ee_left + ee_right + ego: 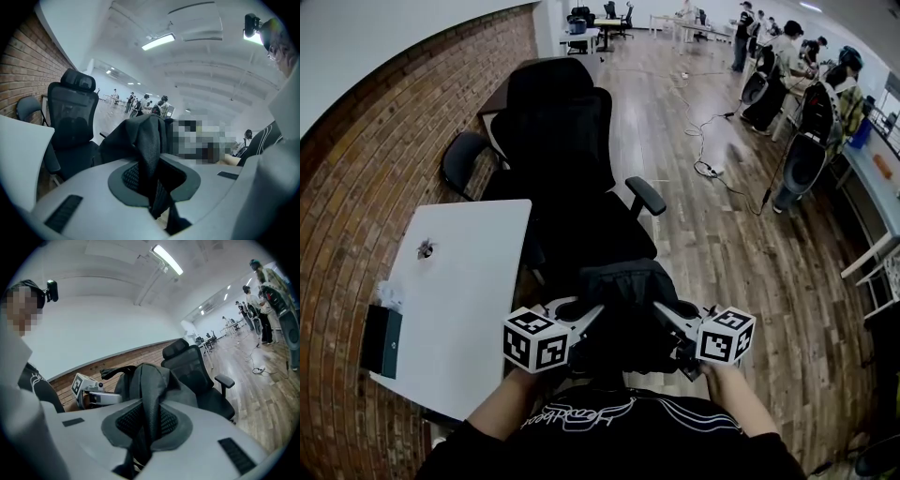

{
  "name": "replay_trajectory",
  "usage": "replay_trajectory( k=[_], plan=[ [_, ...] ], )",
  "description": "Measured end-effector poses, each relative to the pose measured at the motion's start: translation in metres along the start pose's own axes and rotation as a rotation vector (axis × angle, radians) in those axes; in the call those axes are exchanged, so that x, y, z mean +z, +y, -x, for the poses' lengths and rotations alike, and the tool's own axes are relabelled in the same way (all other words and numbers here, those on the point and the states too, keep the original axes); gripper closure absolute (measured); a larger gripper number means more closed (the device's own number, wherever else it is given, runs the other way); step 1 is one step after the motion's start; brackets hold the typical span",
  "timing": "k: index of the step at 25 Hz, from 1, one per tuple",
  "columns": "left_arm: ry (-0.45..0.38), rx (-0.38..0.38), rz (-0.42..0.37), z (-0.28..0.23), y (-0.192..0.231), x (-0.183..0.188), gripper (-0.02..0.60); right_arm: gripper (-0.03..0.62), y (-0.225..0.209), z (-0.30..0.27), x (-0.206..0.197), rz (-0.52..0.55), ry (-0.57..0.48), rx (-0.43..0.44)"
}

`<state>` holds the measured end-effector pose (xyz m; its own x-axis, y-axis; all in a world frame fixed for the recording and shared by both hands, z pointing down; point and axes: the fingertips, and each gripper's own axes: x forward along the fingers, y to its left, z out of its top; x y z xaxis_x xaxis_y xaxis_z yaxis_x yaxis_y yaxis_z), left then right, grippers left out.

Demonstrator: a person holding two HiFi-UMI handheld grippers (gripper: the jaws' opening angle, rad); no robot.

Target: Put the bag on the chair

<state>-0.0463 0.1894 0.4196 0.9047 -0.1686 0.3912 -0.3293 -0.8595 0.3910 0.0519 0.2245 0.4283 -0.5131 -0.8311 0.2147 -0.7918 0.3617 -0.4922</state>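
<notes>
Our left hand-held gripper [154,187] is clenched on a thick fold of dark woven fabric that stands up between its jaws. Our right hand-held gripper [147,427] is clamped the same way on a padded band of the same stuff. Both pinches belong to the bag [623,302], which hangs between the two tools close in front of our body, bunched and drooping below the grips. It is near the front edge of the black chair [581,216] that faces us; we cannot tell whether its bottom already touches the seat. We judge the bag to be soft and limp: it folds where it is pinched and will sag and swing rather than keep a shape. Its rough weave should not slip in the pads. It looks bulky enough to have some weight, so two holds near the top, spread apart on straps or thick seams, suit it better than one pinch of loose cloth. The chair may roll or swivel when the load lands. A white desk [464,291] stands just to the left of the chair, along the brick wall [356,187].
</notes>
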Motion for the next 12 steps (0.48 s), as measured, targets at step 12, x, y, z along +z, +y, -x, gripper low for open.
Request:
replay_trajectory(
  k=[12],
  plan=[
    [0.003, -0.001, 0.083, -0.074, 0.138, 0.079, 0.511, 0.563, -0.101, -0.122, 0.074, -0.038, 0.084, -0.019]
  ],
)
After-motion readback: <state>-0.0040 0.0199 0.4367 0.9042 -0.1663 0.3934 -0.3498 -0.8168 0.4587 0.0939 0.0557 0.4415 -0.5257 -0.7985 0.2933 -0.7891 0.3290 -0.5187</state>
